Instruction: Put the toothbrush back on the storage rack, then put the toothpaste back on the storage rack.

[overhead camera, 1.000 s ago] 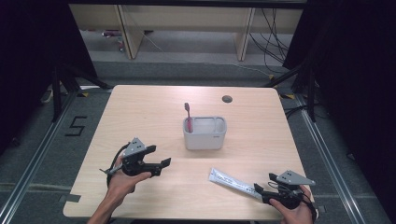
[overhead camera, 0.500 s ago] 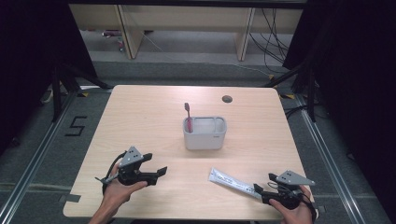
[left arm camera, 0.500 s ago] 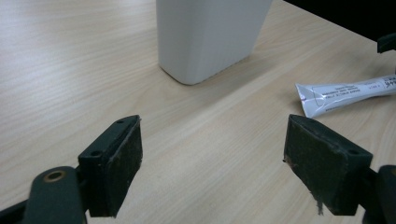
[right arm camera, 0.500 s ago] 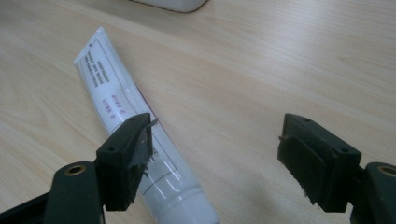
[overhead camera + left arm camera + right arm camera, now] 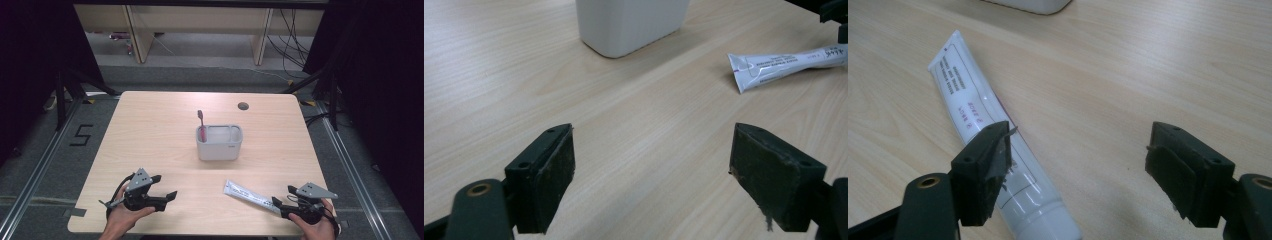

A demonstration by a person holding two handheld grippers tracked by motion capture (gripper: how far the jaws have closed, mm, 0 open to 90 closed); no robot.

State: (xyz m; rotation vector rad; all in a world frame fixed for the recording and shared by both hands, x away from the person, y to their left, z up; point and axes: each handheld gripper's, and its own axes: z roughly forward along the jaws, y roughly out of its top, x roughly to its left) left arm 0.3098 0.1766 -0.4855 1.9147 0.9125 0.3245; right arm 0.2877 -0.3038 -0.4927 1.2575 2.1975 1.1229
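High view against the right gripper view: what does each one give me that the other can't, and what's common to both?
High view alone: the toothbrush standing in the left compartment of the holder, the left tool open over bare table, and the hole near the far edge.

Right gripper view alone: the print on the tube and how the right tool stands to it, open, its left jaw over the tube's body, the right jaw over bare wood.

Both: the tube lying flat, the open right tool at its near end, the holder.
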